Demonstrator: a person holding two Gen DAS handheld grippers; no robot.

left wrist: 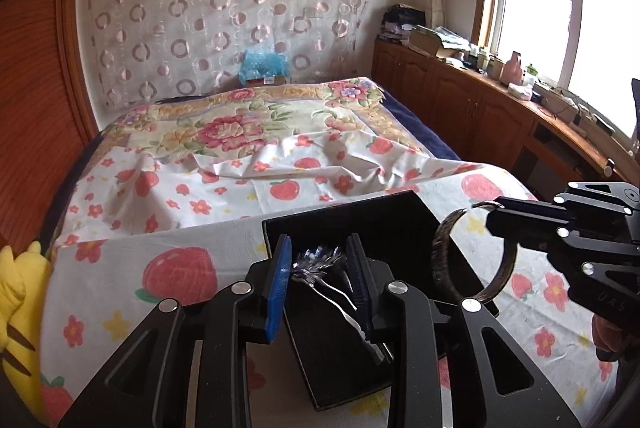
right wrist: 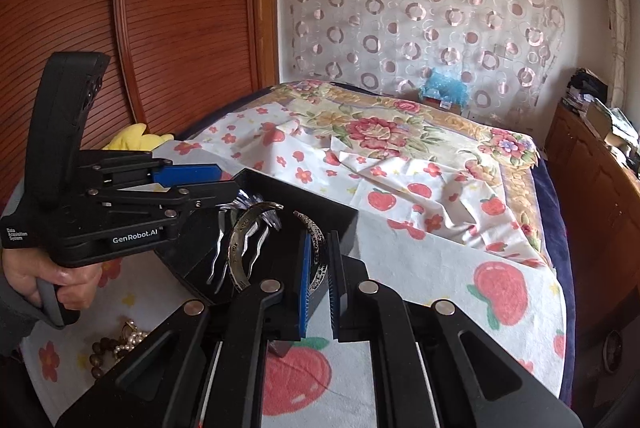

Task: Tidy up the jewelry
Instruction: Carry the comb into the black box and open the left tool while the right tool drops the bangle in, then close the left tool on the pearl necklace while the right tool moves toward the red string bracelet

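A black jewelry tray (left wrist: 360, 216) lies on the bed; it also shows in the right wrist view (right wrist: 320, 205). My left gripper (left wrist: 320, 268) is open above the tray, a silver hairpin (left wrist: 320, 264) lying between its fingers on the tray. In the right wrist view the left gripper (right wrist: 228, 183) sits over the hairpin (right wrist: 248, 228). My right gripper (right wrist: 318, 260) is shut on a dark silver cuff bangle (right wrist: 240, 248) and holds it over the tray's edge. In the left wrist view the bangle (left wrist: 444, 260) hangs from the right gripper (left wrist: 496, 211).
Beads and pearls (right wrist: 116, 344) lie on the strawberry sheet (right wrist: 420, 260) at the near left. A yellow plush toy (left wrist: 16, 308) sits at the bed's left edge. Wooden cabinets (left wrist: 480, 107) with clutter run under the window on the right.
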